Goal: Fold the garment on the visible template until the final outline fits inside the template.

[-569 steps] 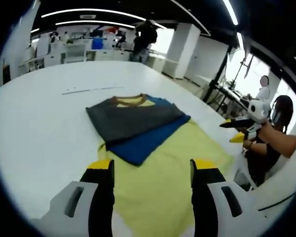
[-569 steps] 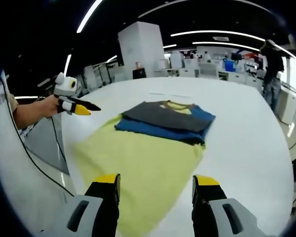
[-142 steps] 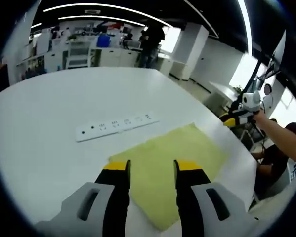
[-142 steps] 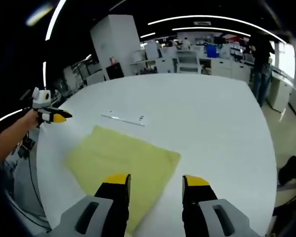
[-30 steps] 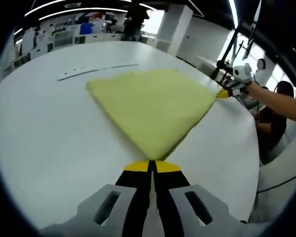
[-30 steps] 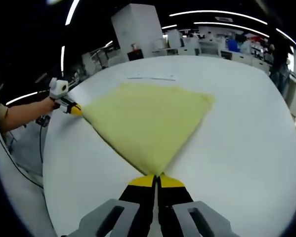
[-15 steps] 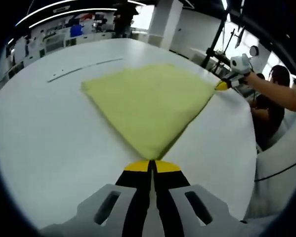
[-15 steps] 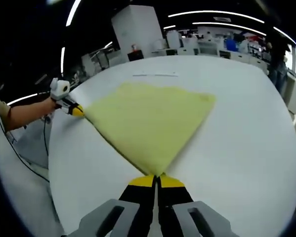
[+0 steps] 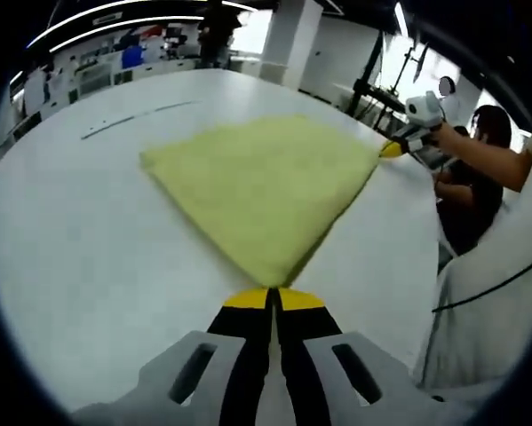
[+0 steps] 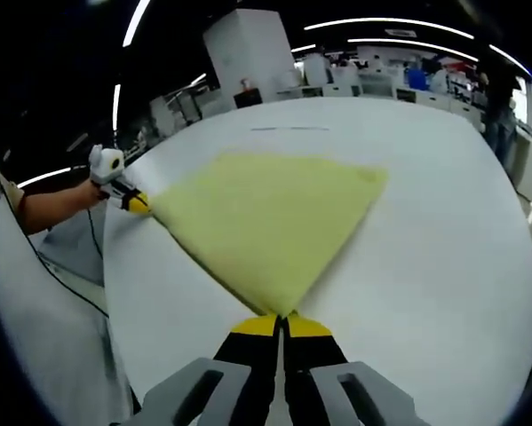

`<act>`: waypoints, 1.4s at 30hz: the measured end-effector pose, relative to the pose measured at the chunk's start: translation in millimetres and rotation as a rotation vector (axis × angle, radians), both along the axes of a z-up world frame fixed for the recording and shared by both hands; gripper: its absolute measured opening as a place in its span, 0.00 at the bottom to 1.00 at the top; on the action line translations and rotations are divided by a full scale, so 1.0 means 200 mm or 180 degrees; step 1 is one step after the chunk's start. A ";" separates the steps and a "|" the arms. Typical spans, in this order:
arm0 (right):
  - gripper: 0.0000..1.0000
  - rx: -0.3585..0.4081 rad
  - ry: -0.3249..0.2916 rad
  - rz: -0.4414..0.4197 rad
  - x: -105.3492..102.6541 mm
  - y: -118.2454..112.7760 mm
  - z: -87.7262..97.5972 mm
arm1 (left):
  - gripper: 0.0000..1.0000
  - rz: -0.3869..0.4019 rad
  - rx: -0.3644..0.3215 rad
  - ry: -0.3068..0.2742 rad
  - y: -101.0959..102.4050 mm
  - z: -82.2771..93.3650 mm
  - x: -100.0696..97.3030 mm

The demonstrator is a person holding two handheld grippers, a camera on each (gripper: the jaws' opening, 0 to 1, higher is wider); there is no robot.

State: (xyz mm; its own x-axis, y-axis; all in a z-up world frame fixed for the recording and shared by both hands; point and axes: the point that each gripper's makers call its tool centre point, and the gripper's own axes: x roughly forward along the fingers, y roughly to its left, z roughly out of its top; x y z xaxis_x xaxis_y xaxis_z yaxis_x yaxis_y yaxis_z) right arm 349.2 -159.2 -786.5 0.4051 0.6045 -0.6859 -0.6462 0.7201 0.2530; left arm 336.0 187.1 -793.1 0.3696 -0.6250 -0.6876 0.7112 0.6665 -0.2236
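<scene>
A yellow cloth (image 9: 261, 182) lies spread flat on the white table (image 9: 79, 240), drawn out to a point at two corners. My left gripper (image 9: 272, 302) is shut on the near corner in the left gripper view. My right gripper (image 9: 392, 148), held by a person's hand, pinches the far right corner. In the right gripper view the same yellow cloth (image 10: 270, 213) runs up from my right gripper (image 10: 281, 327), which is shut on its corner. There my left gripper (image 10: 139, 205) holds the corner at the left.
A thin dark strip (image 9: 132, 120) lies on the table beyond the cloth, seen too as the strip (image 10: 288, 129). The table's rounded edge (image 9: 430, 293) and a cable run near the person (image 9: 479, 169). Desks and people stand far behind.
The grey and blue garment seen 19 s ago is gone from view. Both grippers, open 4.7 s ago, have shut on cloth corners. Over the last second only the views have shifted slightly.
</scene>
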 end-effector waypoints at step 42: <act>0.33 0.0317 -0.0192 -0.0236 -0.12 -0.05 0.18 | 0.27 0.0584 -0.0357 -0.0127 0.09 0.23 -0.12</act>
